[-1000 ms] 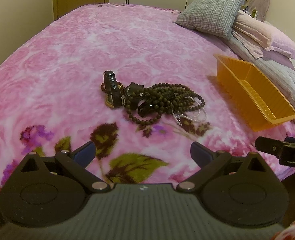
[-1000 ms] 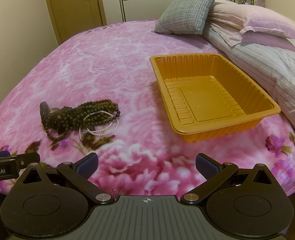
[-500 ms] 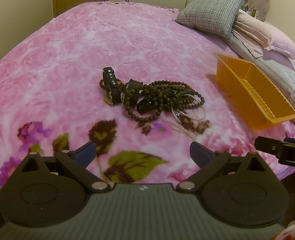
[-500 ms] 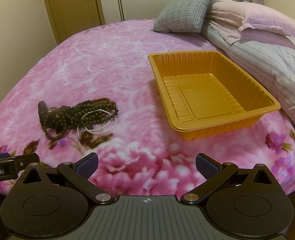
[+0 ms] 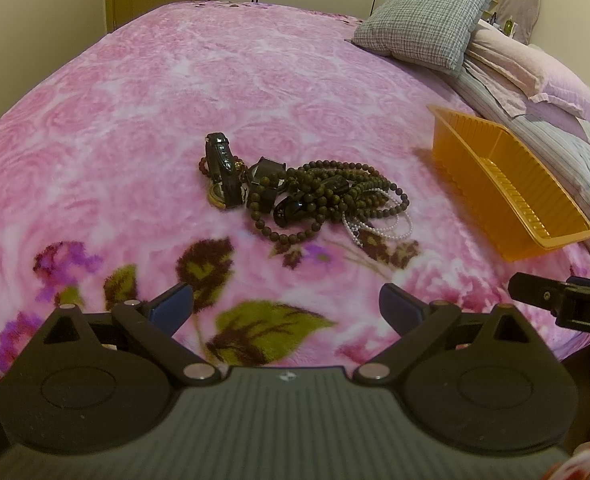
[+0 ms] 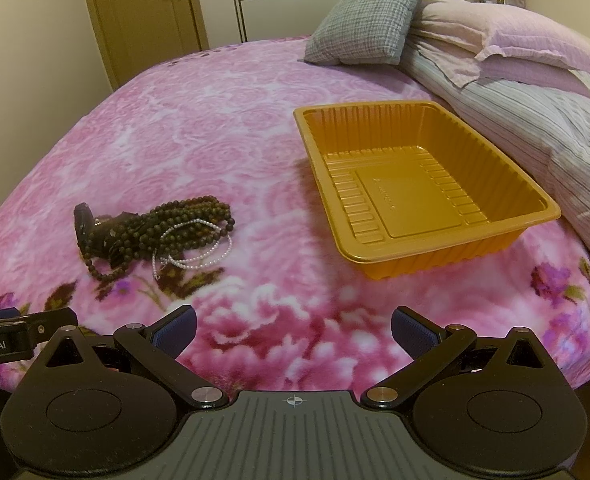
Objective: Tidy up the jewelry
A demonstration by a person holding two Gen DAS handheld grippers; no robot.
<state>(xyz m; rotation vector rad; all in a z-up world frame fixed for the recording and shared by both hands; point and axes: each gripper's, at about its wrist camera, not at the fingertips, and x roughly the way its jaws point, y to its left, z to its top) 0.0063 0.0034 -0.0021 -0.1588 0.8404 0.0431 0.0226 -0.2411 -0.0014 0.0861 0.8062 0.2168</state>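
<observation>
A pile of jewelry [image 5: 303,196] lies on the pink flowered bedspread: dark bead strings [image 5: 335,190], a white pearl string [image 5: 379,226] and black watches [image 5: 225,170]. The pile also shows at the left in the right wrist view [image 6: 155,230]. An empty orange plastic tray [image 6: 427,188] stands to its right; it also shows in the left wrist view [image 5: 507,188]. My left gripper [image 5: 287,306] is open and empty, short of the pile. My right gripper [image 6: 295,330] is open and empty, in front of the tray.
A checked grey cushion [image 6: 367,20] and pink pillows [image 6: 507,36] lie at the head of the bed, right of the tray. A striped sheet [image 6: 535,120] runs beside the tray. A wooden door [image 6: 143,12] and wardrobe stand behind the bed.
Both grippers have moved slightly forward toward the bed; the jewelry pile and tray look a little nearer. Nothing on the bed has moved.
</observation>
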